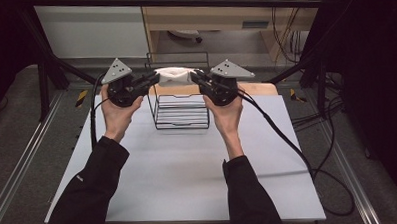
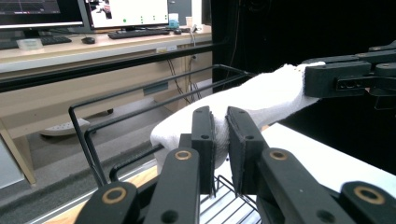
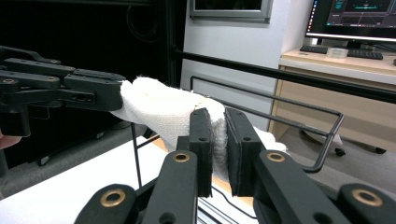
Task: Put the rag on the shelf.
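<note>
A white cloth [image 1: 174, 74] hangs stretched between my two grippers, above the back rail of a black wire rack [image 1: 181, 111] on the table. My left gripper [image 1: 154, 79] is shut on the cloth's left end and my right gripper [image 1: 195, 77] on its right end. In the left gripper view the jaws [image 2: 220, 116] pinch the cloth [image 2: 266, 95], with the right gripper [image 2: 345, 77] clamping its far end and the rack's rail [image 2: 140, 100] behind. The right gripper view has its jaws [image 3: 217, 116] pinching the cloth [image 3: 159, 107], and the left gripper [image 3: 79, 91] holding the other end.
The rack stands at the back middle of a pale grey tabletop [image 1: 189, 177], near a wooden strip [image 1: 260, 89]. Cables [image 1: 287, 139] trail off the table's right side. Black frame posts [image 1: 49, 62] stand at the back corners. A desk with monitors [image 2: 93, 37] lies beyond.
</note>
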`<control>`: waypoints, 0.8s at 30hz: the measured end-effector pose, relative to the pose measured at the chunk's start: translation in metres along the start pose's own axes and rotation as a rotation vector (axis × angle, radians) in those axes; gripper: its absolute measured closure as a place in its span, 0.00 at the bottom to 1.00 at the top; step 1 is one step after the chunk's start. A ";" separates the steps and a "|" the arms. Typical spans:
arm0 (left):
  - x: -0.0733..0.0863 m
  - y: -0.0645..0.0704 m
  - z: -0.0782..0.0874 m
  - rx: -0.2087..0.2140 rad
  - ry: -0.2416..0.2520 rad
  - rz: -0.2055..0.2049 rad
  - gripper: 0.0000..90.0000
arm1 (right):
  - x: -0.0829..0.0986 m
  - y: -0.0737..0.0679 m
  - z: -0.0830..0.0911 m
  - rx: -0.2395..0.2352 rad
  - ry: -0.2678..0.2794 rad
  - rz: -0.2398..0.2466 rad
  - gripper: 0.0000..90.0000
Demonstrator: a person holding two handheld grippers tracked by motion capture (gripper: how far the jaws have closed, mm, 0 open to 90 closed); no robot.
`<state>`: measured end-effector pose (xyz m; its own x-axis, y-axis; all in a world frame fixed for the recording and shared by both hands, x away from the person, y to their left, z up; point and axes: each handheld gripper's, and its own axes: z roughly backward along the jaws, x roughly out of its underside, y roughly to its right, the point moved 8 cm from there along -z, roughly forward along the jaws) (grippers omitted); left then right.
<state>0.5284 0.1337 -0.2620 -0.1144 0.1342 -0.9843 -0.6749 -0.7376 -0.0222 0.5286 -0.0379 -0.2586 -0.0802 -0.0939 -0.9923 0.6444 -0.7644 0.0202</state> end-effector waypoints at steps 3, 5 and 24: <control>-0.003 0.000 0.003 0.006 -0.007 0.008 0.88 | 0.001 0.000 0.000 -0.001 -0.002 0.005 0.91; -0.008 0.000 0.007 0.009 0.000 0.019 0.86 | 0.002 0.000 0.001 -0.003 -0.001 0.005 0.91; -0.006 0.005 -0.008 0.039 -0.129 0.061 1.00 | 0.007 -0.003 0.002 -0.004 -0.015 0.025 0.91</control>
<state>0.5316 0.1246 -0.2574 -0.2468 0.1759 -0.9530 -0.6912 -0.7212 0.0459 0.5252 -0.0376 -0.2657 -0.0755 -0.1229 -0.9895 0.6491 -0.7593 0.0448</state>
